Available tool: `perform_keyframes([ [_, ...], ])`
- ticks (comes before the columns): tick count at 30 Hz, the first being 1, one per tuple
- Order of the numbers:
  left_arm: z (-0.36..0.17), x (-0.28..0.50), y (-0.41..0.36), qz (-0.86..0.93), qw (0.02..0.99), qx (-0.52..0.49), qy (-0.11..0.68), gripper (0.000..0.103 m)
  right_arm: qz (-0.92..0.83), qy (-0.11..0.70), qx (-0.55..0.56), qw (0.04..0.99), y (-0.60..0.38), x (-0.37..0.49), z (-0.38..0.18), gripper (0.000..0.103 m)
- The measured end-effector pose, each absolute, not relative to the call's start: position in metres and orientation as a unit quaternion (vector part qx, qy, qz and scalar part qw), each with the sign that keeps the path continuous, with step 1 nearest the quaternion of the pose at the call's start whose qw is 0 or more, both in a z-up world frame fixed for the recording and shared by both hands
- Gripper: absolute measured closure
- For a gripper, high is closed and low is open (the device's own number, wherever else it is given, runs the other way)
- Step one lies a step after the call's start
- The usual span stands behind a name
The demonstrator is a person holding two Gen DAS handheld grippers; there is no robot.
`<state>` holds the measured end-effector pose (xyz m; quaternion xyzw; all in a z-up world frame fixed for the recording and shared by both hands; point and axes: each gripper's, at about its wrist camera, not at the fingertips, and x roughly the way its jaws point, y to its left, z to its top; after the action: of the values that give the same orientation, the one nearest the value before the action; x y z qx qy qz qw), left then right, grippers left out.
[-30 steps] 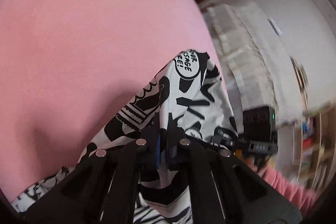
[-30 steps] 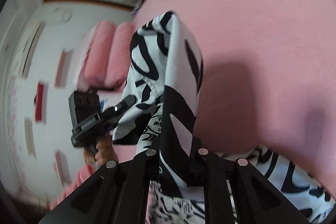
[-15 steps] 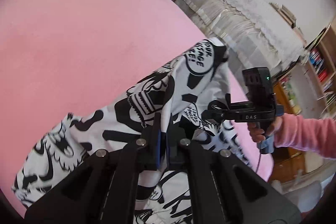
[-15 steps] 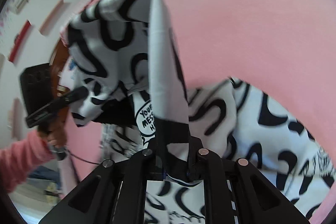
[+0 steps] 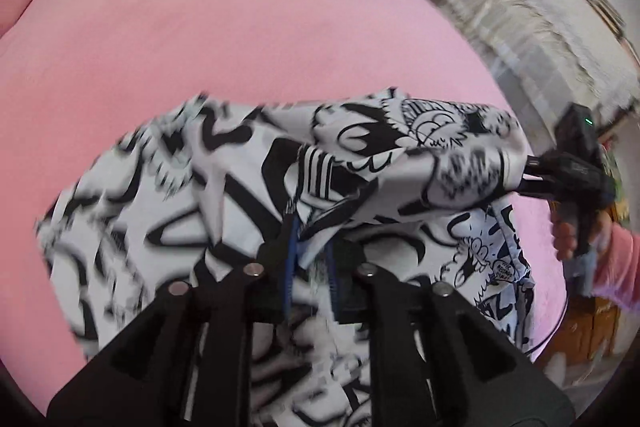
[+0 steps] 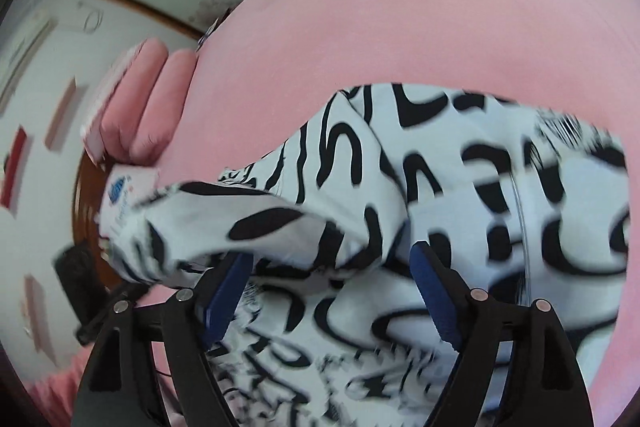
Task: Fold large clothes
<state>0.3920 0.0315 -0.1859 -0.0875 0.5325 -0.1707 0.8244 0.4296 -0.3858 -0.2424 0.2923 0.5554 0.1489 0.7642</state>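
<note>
Between both claws' opening jaws lay the printed garment (image 5: 224, 195): right claw (image 6: 332, 291) released, left claw (image 5: 308, 255) barely parted, on the pink bed (image 5: 224, 39).

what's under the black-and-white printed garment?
The printed garment lies on a pink bed cover, which shows all round it. Beneath its folded-over flap is more of the same fabric. Whatever else lies under the cloth is covered.

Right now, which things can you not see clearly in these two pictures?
- Left view: the near edge of the garment is hidden by the left gripper, whose jaws are opening.
- Left view: print smeared by blur.
- Right view: the right gripper, opening, covers cloth underneath.
</note>
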Motion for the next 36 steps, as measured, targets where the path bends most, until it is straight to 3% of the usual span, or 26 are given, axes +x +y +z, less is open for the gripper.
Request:
perform_keyframes([
  [6,-0.162,0.354,0.037,-0.117,0.815,-0.117,0.555,0.05,0.172,0.557,0.373,0.722,-0.381,0.402,-0.199,0.011],
  [15,-0.17,0.343,0.032,-0.083,0.754,-0.286,0.585,0.048,0.113,0.592,0.446,0.662,-0.342,0.401,-0.229,0.012],
  [17,-0.181,0.355,0.028,-0.073,0.732,-0.332,0.59,0.048,0.116,0.584,0.472,0.65,-0.332,0.405,-0.235,0.02],
  [18,-0.187,0.359,0.025,-0.066,0.722,-0.351,0.593,0.048,0.115,0.583,0.475,0.649,-0.325,0.409,-0.237,0.03],
  [19,-0.192,0.363,0.024,-0.06,0.714,-0.364,0.595,0.048,0.112,0.586,0.471,0.65,-0.319,0.413,-0.237,0.048],
  [21,-0.202,0.368,0.022,-0.041,0.706,-0.389,0.59,0.048,0.112,0.597,0.449,0.655,-0.308,0.422,-0.24,0.074],
  [22,-0.205,0.37,0.021,-0.035,0.706,-0.393,0.588,0.048,0.118,0.601,0.43,0.663,-0.3,0.423,-0.238,0.076],
  [23,-0.205,0.37,0.021,-0.031,0.706,-0.391,0.59,0.059,0.127,0.601,0.416,0.671,-0.296,0.424,-0.235,0.08],
  [24,-0.205,0.371,0.02,-0.032,0.707,-0.386,0.591,0.082,0.141,0.601,0.393,0.681,-0.291,0.425,-0.23,0.083],
  [27,-0.202,0.366,0.017,-0.04,0.727,-0.357,0.585,0.099,0.166,0.626,0.286,0.707,-0.264,0.417,-0.227,0.085],
  [33,-0.234,0.346,0.013,-0.031,0.701,-0.334,0.629,0.101,0.166,0.665,0.095,0.722,-0.222,0.391,-0.253,0.087],
  [36,-0.244,0.34,0.005,-0.045,0.698,-0.319,0.64,0.101,0.146,0.676,0.086,0.718,-0.214,0.383,-0.274,0.088],
])
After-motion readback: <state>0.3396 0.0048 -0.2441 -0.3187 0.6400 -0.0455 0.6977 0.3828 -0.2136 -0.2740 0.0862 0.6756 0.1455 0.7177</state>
